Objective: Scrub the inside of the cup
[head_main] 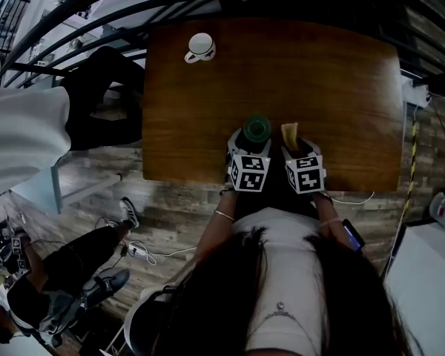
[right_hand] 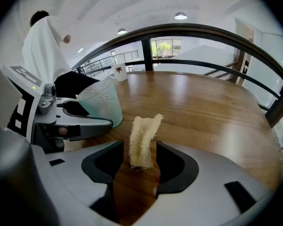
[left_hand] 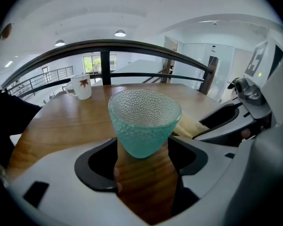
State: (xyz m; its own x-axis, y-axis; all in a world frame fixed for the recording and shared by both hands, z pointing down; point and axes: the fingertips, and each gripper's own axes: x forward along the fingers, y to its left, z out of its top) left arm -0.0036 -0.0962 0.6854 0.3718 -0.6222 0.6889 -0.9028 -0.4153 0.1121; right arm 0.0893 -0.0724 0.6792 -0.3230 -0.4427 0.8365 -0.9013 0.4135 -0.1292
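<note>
Tapering pebbled teal cup (left_hand: pixel 144 121), fibrous loofah strip (right_hand: pixel 142 142)

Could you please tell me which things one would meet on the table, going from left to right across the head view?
white mug → teal cup → loofah scrubber

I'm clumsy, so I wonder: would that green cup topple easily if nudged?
Probably: the cup tapers to a narrow foot under a wide rim, so a nudge may tip it. Its beaded wall likely resists slipping. It looks like glass, perhaps breakable.
</note>
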